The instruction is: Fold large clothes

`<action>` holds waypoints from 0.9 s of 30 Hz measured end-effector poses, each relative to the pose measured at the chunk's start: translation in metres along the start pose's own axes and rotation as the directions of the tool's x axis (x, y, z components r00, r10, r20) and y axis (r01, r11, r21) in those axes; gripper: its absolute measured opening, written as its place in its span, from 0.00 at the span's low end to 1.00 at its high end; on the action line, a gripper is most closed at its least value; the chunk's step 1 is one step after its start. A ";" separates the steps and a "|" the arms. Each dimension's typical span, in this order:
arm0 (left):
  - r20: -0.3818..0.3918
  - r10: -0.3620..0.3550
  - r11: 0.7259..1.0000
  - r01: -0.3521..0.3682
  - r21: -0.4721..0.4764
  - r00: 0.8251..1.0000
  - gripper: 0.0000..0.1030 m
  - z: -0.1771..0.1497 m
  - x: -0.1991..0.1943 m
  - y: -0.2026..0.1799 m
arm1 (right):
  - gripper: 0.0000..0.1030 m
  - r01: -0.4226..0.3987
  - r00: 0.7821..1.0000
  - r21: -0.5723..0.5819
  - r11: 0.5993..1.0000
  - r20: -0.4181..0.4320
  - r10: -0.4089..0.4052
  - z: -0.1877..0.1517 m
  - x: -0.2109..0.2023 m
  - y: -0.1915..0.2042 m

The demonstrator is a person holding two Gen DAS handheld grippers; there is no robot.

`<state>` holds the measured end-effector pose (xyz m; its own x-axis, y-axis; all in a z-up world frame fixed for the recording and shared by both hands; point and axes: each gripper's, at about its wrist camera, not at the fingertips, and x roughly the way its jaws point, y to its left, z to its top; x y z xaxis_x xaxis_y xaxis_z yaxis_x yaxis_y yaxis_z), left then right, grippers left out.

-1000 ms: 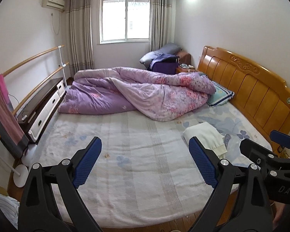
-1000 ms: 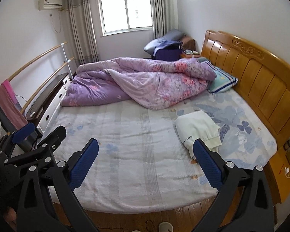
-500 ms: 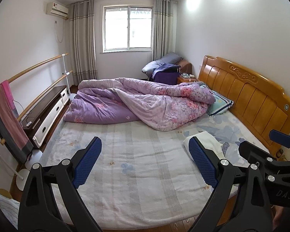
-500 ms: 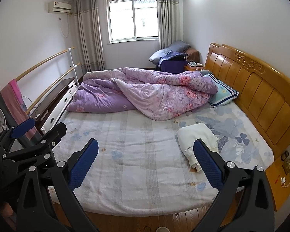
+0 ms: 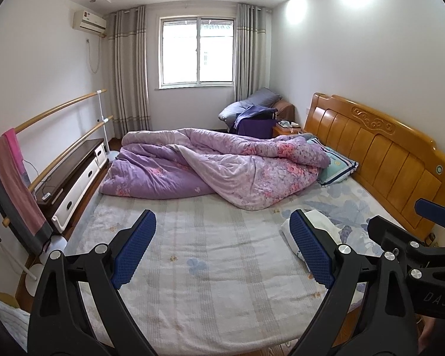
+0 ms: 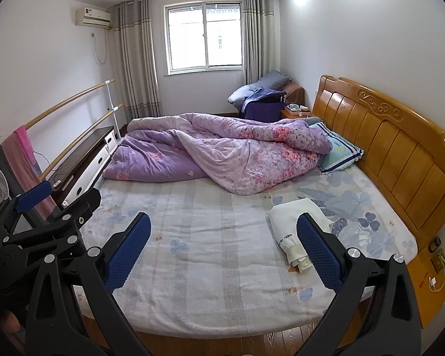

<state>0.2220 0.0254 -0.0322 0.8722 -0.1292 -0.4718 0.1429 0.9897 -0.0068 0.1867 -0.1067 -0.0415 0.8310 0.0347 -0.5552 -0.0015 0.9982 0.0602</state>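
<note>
Risk of unravelling: both blue-padded tools, left (image 5: 222, 249) and right (image 6: 222, 250), hang spread apart and empty above the bed's pale floral sheet (image 6: 210, 255), where a careless grab could undo the folded white garment (image 6: 296, 222).

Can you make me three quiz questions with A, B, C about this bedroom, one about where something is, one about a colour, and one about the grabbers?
1. Where is the white garment?
A. On the bed near the headboard
B. On the floor
C. Hanging on the rail

2. What colour is the quilt?
A. Green
B. Purple with pink flowers
C. Plain black

3. How are the left gripper and right gripper?
A. Both open, empty
B. Both shut on the garment
C. One holds the quilt

Answers:
1. A, it lies folded on the sheet by the wooden headboard.
2. B, the fabric is purple with pink blooms.
3. A, each pair of blue pads stands wide apart with nothing between.
</note>
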 end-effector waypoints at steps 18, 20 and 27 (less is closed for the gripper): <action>-0.003 -0.006 1.000 0.006 0.011 1.000 0.90 0.003 0.006 0.001 | 0.93 0.011 1.000 0.014 1.000 -0.014 -0.011 0.003 0.000 0.000; -0.003 -0.005 1.000 0.005 0.010 1.000 0.90 0.003 0.006 0.000 | 0.93 0.012 1.000 0.016 1.000 -0.015 -0.012 0.003 0.000 0.000; -0.004 -0.008 1.000 0.008 0.009 1.000 0.90 0.003 0.007 0.004 | 0.92 0.014 1.000 0.016 1.000 -0.015 -0.013 0.004 0.000 0.002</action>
<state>0.2299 0.0279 -0.0326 0.8693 -0.1371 -0.4750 0.1541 0.9881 -0.0032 0.1889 -0.1052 -0.0381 0.8222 0.0221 -0.5687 0.0188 0.9976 0.0660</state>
